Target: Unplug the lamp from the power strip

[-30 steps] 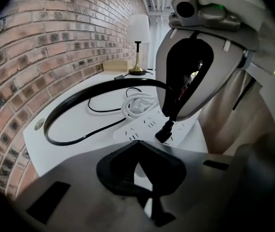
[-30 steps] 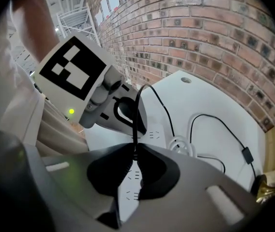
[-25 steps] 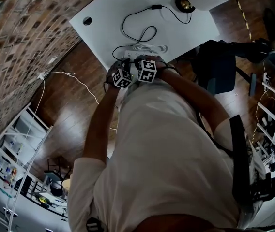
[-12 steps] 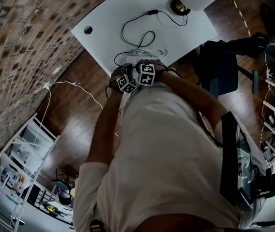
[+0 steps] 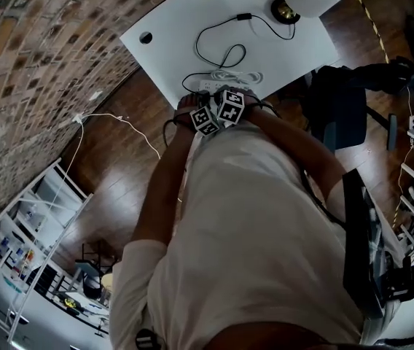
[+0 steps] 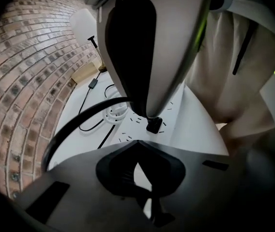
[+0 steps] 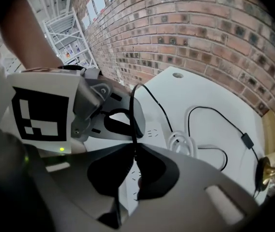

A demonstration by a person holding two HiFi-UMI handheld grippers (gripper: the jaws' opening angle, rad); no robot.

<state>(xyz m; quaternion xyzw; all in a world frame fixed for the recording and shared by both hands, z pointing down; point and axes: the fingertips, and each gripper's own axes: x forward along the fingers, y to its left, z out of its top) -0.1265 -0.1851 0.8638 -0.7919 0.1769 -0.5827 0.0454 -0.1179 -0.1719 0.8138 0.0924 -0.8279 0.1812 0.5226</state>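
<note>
My right tool [image 7: 133, 151] pinches the plug [image 6: 153, 125] on the strip [image 6: 130, 129]; my left tool [image 6: 138, 151], pressed together, sits just beside the plug. If the strip isn't pinned, it may lift with the plug

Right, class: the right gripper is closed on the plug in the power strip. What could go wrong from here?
1. The power strip sits near the table edge; unless the left gripper pins it, a pull may lift or drag it off.
2. The right gripper pinches the black plug where its cord leaves; the grip could slip or strain the cord.
</note>
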